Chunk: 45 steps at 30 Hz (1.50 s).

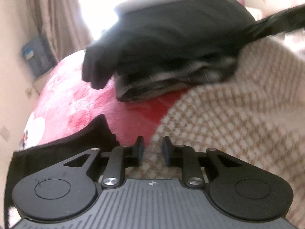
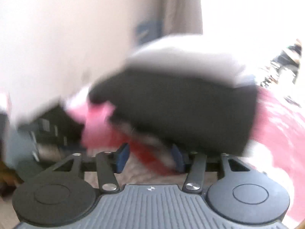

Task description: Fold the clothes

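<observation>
Folded dark garment [image 1: 171, 43] shows no readable label; left gripper [image 1: 153, 149] and right gripper [image 2: 150, 157] spread, empty.

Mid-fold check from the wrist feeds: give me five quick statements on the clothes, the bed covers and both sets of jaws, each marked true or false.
1. The dark garment lies on top of the folded pile. True.
2. The left gripper has cloth clamped between its jaws. False: the jaws stand slightly apart with nothing between them, only the checkered cover beyond.
3. The pile sits partly on a pink blanket. True.
4. The checkered cover is blue and green. False: it is beige and white.
5. The right gripper is shut tight. False: its jaws stand apart; the view is too blurred to say whether cloth touches them.
</observation>
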Each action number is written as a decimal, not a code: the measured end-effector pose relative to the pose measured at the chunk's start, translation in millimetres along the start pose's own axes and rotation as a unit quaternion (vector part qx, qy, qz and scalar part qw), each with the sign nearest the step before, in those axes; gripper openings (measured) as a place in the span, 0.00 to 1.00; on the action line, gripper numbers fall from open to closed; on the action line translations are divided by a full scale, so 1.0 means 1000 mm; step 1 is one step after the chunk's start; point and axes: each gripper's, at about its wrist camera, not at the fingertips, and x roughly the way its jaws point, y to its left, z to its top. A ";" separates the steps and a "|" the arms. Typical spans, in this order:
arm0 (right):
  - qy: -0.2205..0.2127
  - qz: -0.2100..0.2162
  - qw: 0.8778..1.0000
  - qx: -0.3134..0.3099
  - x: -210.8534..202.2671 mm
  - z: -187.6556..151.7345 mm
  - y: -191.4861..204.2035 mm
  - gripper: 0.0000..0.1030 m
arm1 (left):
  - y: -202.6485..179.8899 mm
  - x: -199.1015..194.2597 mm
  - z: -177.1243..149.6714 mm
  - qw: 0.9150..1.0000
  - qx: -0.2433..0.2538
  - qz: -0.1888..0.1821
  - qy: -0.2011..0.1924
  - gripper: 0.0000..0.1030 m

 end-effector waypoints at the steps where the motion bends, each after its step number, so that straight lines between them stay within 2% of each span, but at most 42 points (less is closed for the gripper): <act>1: -0.011 0.000 0.999 0.032 -0.017 0.003 -0.009 0.53 | 0.006 -0.005 0.002 1.000 -0.023 -0.008 -0.008 0.24; 5: -0.058 0.003 0.988 0.143 -0.081 0.005 -0.030 0.53 | 0.030 -0.041 0.012 0.992 -0.101 -0.036 -0.059 0.32; 8: -0.080 0.003 0.978 0.193 -0.119 -0.002 -0.027 0.54 | 0.051 -0.074 0.026 0.980 -0.164 -0.064 -0.092 0.34; 11: -0.099 0.008 0.972 0.214 -0.158 -0.008 -0.016 0.54 | 0.073 -0.110 0.034 0.967 -0.212 -0.083 -0.119 0.37; 14: -0.116 0.002 0.971 0.210 -0.194 -0.009 0.002 0.55 | 0.091 -0.148 0.037 0.959 -0.229 -0.082 -0.145 0.41; 19: -0.162 0.015 0.963 0.214 -0.264 -0.008 0.031 0.55 | 0.109 -0.200 0.025 0.967 -0.201 -0.025 -0.156 0.46; 21: -0.181 0.029 0.958 0.222 -0.296 -0.006 0.042 0.57 | 0.118 -0.211 0.013 0.971 -0.195 -0.005 -0.139 0.49; 24: -0.192 0.059 0.951 0.236 -0.326 -0.004 0.057 0.64 | 0.135 -0.203 0.000 0.975 -0.203 -0.001 -0.089 0.53; 27: -0.139 0.085 0.957 0.241 -0.308 -0.007 0.077 0.65 | 0.151 -0.170 -0.013 0.974 -0.225 -0.016 -0.018 0.55; 31: -0.018 0.100 0.966 0.238 -0.227 -0.025 0.121 0.65 | 0.158 -0.101 -0.017 0.971 -0.214 -0.038 0.101 0.55; 32: 0.007 0.096 0.966 0.241 -0.207 -0.033 0.131 0.65 | 0.158 -0.089 -0.015 0.970 -0.211 -0.037 0.118 0.55; 35: 0.066 0.085 0.961 0.254 -0.159 -0.057 0.157 0.65 | 0.153 -0.060 0.000 0.971 -0.193 -0.045 0.136 0.55; 38: 0.099 0.072 0.955 0.269 -0.130 -0.082 0.174 0.65 | 0.146 -0.032 0.009 0.969 -0.168 -0.038 0.175 0.55; 42: 0.120 0.068 0.945 0.295 -0.115 -0.104 0.186 0.65 | 0.137 0.007 0.017 0.966 -0.130 -0.003 0.225 0.55; 43: 0.120 0.063 0.945 0.297 -0.111 -0.107 0.188 0.65 | 0.135 0.010 0.015 0.966 -0.112 0.009 0.232 0.54; 45: 0.096 0.049 0.953 0.283 -0.107 -0.101 0.189 0.65 | 0.133 0.004 0.009 0.968 -0.088 0.020 0.233 0.50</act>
